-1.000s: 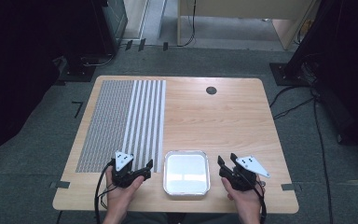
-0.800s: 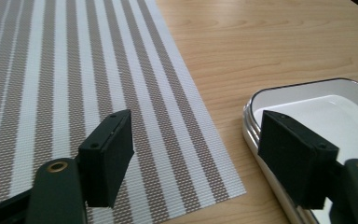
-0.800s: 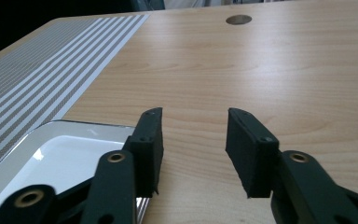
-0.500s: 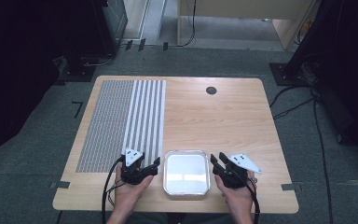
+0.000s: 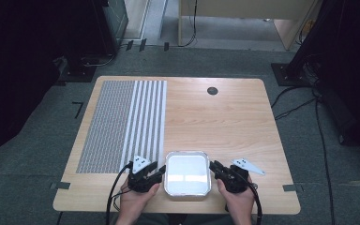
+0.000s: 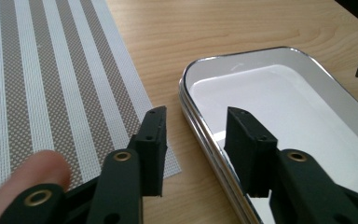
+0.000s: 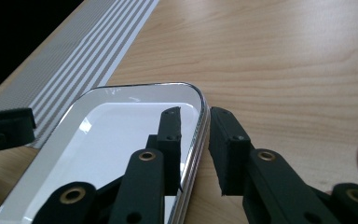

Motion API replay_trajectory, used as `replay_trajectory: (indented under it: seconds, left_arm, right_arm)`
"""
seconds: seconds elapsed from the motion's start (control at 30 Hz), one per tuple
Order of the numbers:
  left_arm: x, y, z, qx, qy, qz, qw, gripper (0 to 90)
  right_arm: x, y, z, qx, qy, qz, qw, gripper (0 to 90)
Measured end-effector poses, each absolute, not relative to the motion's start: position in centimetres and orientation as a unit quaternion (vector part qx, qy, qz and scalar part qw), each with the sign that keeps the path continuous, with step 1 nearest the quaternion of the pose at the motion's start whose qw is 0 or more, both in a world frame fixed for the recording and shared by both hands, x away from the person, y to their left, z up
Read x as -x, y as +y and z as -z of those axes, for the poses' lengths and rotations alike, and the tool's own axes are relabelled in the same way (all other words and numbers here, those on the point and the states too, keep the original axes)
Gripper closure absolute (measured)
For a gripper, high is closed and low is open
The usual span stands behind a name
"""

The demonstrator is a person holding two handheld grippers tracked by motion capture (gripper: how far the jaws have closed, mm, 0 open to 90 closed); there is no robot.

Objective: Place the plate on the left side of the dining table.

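a: while low at the table's [image 5: 243,117] near edge, left hand [image 5: 133,201] in from the bottom, palm under the left gripper [image 5: 155,172], pointed at the tray's [image 5: 168,174] left rim.
b: jaws?
a: partly spread and just been closing, astride that rim in the left gripper view [image 6: 193,140], one outside over wood by the striped placemat [image 6: 51,84], one inside over the white floor. not yet pressing, gaps on both sides.
b: and the tray itself?
a: flat at the near middle of the table, just right of the placemat [image 5: 122,122], between both grippers.
b: right side?
a: right hand [image 5: 236,199] mirrored, cradling the right gripper [image 5: 214,168] aimed at the right rim. jaws just been closing too, narrow, either side of the rim [image 7: 200,135]; inner one right against it, outer one a sliver off. cannot tell about a firm pinch.
b: any writing?
a: none readable anywhere.
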State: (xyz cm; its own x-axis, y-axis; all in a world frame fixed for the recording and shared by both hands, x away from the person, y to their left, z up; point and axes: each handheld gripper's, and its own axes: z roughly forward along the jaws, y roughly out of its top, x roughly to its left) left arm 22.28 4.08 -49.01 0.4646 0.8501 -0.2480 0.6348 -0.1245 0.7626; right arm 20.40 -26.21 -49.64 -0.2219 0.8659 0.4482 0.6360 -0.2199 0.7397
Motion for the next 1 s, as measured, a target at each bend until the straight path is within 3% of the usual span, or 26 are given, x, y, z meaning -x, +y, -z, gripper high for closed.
replay_trajectory:
  seconds: [0.17,0.5,1.0]
  left_arm:
    - [-21.9,3.7,49.3,-0.750,0.489,-0.098,0.434,70.4]
    - [-21.7,2.9,49.8,-0.763,0.483,-0.097,0.417,78.1]
    - [-21.6,2.8,49.9,-0.763,0.482,-0.103,0.418,79.7]
  right_arm:
    - [-20.5,-26.3,49.8,-0.629,0.602,-0.482,0.092,78.9]
    - [-20.6,-26.0,50.5,-0.648,0.595,-0.470,0.071,82.2]
    - [-20.6,-26.4,50.7,-0.663,0.573,-0.480,0.036,89.7]
